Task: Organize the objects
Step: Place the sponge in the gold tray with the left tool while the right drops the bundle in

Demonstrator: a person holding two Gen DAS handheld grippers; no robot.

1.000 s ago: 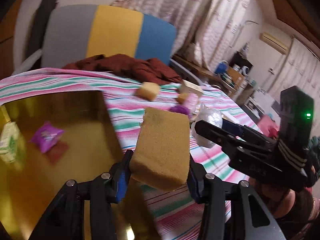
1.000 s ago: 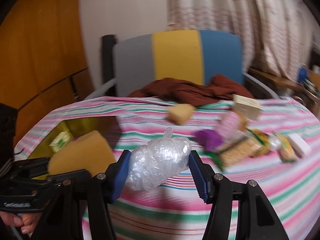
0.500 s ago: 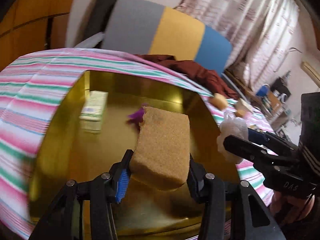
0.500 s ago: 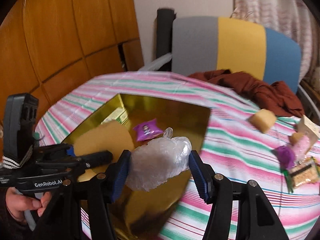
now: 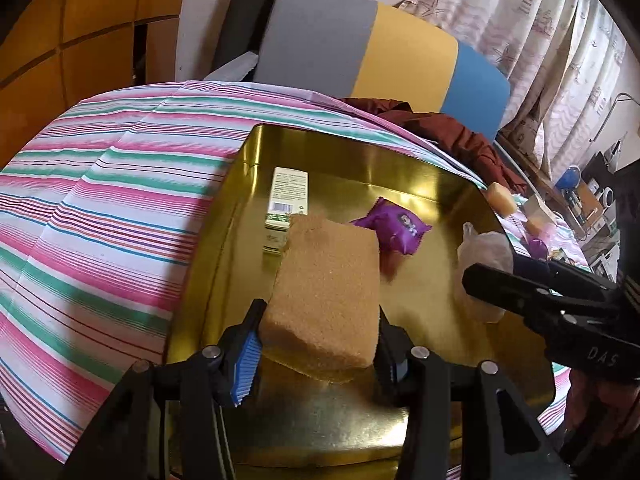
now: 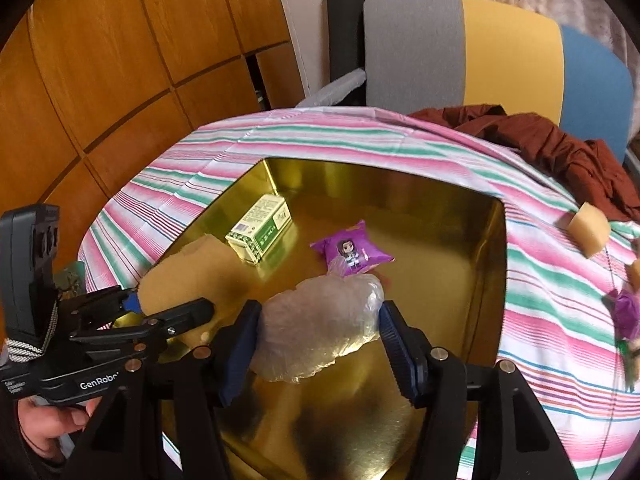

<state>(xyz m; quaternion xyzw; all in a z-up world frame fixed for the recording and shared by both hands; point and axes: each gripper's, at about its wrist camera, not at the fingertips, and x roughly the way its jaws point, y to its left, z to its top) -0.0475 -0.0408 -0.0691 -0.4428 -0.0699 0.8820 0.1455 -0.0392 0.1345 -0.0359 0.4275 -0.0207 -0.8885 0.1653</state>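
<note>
While the left claw [image 5: 318, 350] grips a tan sponge [image 5: 326, 292] over the gold tray [image 5: 436, 184], the left view shows a purple packet [image 5: 394, 230] inside. Right view: right claw [image 6: 318, 350] pinches a clear plastic bag [image 6: 320, 326] above that tray.

Black plastic left gripper [image 5: 316, 354] w/ blue ribbed pads, silver screws, right gripper [image 6: 318, 346] same, white "GenRobo" lettering

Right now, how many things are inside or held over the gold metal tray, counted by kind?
Sponges: 1, the tan rectangular sponge in the left gripper.
Plastic bags: 1, the clear crumpled plastic bag in the right gripper.
Boxes: 1, the green and cream carton.
Snack packets: 1, the purple packet.
Total: 4, all over or in the tray.
</note>
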